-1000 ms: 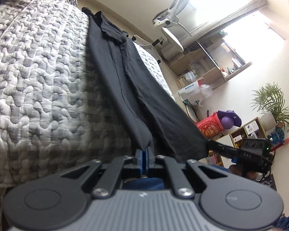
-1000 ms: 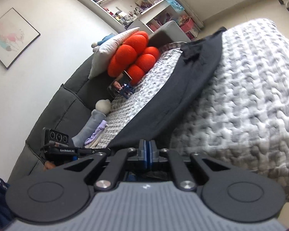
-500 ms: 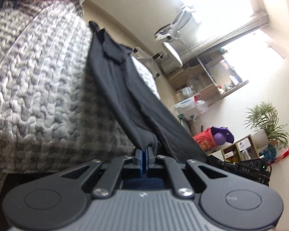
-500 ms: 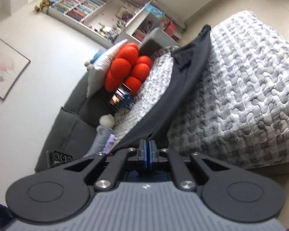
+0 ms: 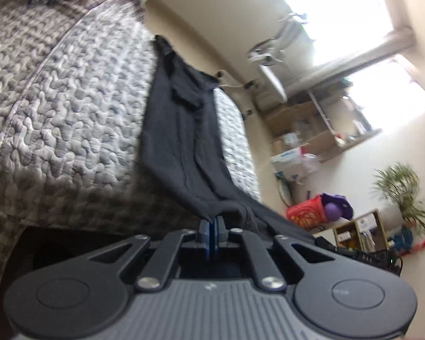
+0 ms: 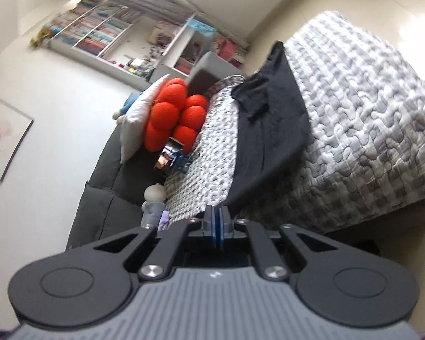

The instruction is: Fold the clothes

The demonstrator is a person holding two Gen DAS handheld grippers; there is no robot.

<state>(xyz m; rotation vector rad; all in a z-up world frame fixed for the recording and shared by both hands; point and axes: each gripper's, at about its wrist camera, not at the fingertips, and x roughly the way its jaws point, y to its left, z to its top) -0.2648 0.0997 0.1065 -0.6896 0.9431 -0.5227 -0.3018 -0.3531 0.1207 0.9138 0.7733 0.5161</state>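
Left wrist view: fold barely begun, dark garment (image 5: pixel 181 141) stretched along the quilted bed (image 5: pixel 70 99).
My left gripper (image 5: pixel 211 233) and right gripper (image 6: pixel 217 226) each pinch its near hem, jaws clamped tight; I judge every fold is left. An orange cushion (image 6: pixel 172 116) and a propped phone (image 6: pixel 170 161) sit well aside; nothing blocks me.

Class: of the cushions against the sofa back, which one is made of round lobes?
The orange-red cushion; the pale pillow behind it is flat and smooth.
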